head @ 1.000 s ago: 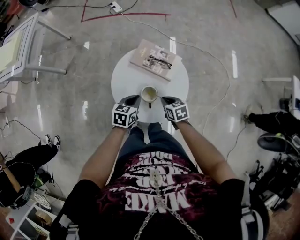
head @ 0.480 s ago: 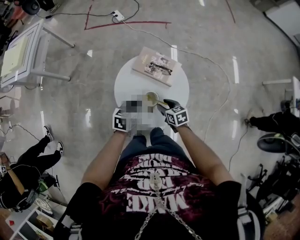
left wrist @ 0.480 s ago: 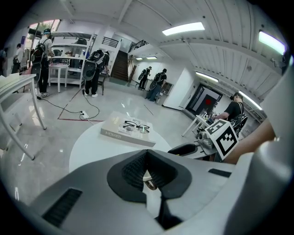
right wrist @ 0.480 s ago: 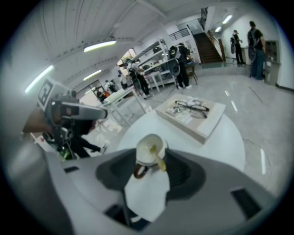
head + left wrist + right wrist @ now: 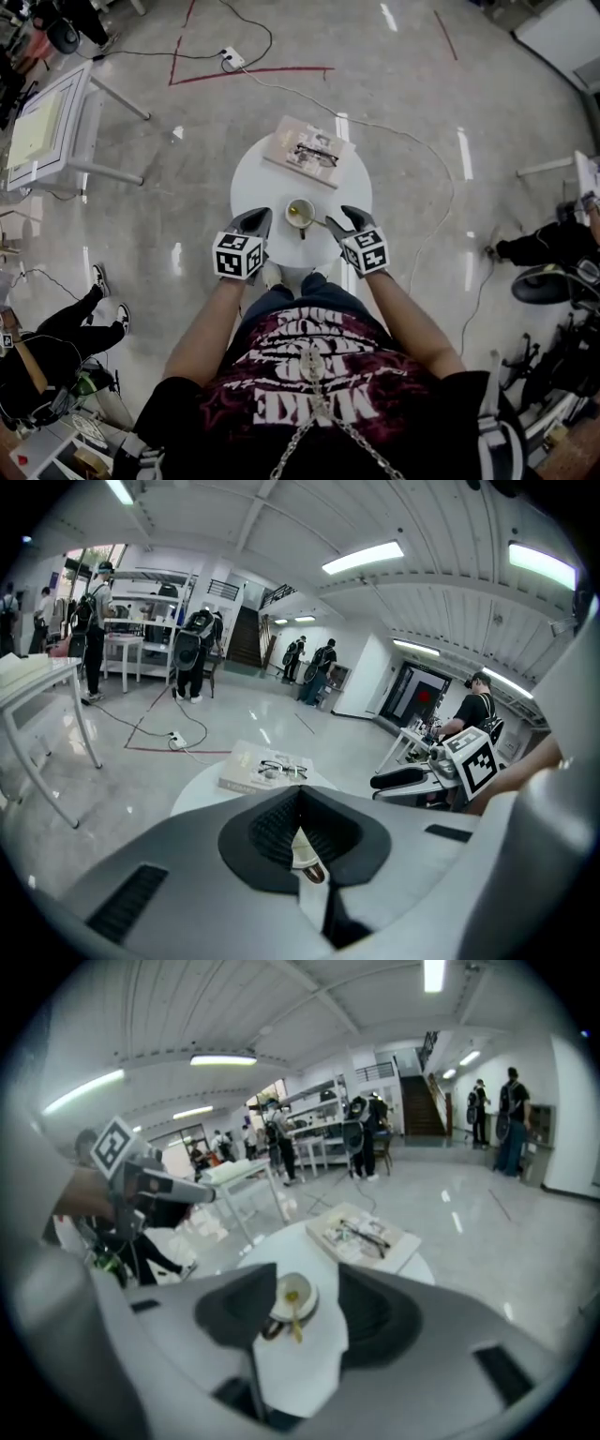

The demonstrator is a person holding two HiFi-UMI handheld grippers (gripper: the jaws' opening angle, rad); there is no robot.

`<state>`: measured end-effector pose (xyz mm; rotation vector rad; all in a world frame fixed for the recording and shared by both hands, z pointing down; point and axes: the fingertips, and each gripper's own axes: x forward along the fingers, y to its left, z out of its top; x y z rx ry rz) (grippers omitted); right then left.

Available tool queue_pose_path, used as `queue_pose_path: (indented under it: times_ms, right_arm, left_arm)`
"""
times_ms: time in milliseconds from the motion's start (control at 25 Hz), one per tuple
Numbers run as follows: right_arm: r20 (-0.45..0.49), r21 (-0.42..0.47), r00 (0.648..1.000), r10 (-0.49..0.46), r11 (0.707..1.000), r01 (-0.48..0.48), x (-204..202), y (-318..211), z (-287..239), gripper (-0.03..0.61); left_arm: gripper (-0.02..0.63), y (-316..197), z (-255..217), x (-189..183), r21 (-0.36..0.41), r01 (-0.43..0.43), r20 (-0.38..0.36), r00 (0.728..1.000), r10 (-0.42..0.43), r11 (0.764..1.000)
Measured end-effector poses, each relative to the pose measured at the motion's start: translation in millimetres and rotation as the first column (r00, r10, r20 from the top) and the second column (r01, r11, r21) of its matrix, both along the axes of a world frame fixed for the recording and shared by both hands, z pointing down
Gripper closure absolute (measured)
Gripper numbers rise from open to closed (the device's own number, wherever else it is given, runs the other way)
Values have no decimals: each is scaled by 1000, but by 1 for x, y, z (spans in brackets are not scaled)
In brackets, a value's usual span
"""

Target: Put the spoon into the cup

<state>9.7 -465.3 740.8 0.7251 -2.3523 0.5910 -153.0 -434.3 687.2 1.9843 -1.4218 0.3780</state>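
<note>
Now the spoon [image 5: 295,1321] sits in the cup [image 5: 300,213] at the middle of the table [image 5: 272,169]. Right of it, the right gripper [image 5: 352,216] has just been opening its fingers, with nothing between them. The left gripper [image 5: 261,217], left of the cup, has its fingers together.

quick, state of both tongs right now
Left tongs: closed, empty.
Right tongs: open, jaws have just been opening, nothing between them; spoon rests in cup.

Fig. legend, colours: table [image 5: 258,183] white. Cup [image 5: 300,213] cream, dk handle; spoon [image 5: 294,1314] yellow. Book [image 5: 291,139], 12 o'clock: pale pink; glasses [image 5: 317,152] blk. L gripper [image 5: 262,216], R gripper [image 5: 343,217]: grey, b/w marker cubes. Floor [image 5: 422,84] grey; tape [image 5: 253,71], 11 o'clock, red.
</note>
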Motion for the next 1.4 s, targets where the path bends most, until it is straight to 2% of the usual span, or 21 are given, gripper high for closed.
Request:
queue_pose_path:
  times_ms: [80,200,240,320,360,480,560,640,760,1000,1160,1400]
  right_arm:
    - [58,51,998,4,999,-7,-1,-1,-32,373]
    - [141,140,990,25,989,-45,1,0,-87,376]
    - [165,171,986,32,983,-61,3,0,-105,393]
    - [213,240,976,51,965,-103,7,-3,-141,501]
    - [239,279,969,58,952,-126,9,-6,-160,531]
    - [301,374,952,56,911,-172,12,-9,-212,544]
    - [328,400,943,47,898,-184,12,-7,-236,545]
    - [344,403,938,48,895,-194,12,-3,-251,545]
    - [362,414,931,48,887,-207,11,2,-267,545]
    - [356,443,933,50,870,-216,11,5,-281,545]
    - [356,453,932,63,861,-231,12,6,-283,545]
    - [351,439,933,82,866,-241,7,12,-282,545]
  left_arm:
    - [583,-5,-27,-6,74,4,26,1000,-6,997]
    - [584,-10,-75,-9,206,7,65,998,-21,979]
    - [584,-12,-91,-8,244,7,70,997,-24,970]
    - [583,-17,-122,-5,311,-1,67,998,-21,950]
    - [583,-19,-138,-2,343,-10,64,998,-13,939]
    - [584,-23,-184,8,433,-46,75,997,15,900]
    - [583,-22,-205,14,475,-67,91,995,27,878]
    - [583,-20,-217,17,499,-78,99,995,32,863]
    - [583,-16,-224,20,513,-81,94,995,38,855]
    - [583,-12,-217,18,498,-91,86,995,55,862]
    - [583,-12,-218,17,504,-100,82,994,68,858]
    - [584,-9,-219,12,509,-108,77,994,80,854]
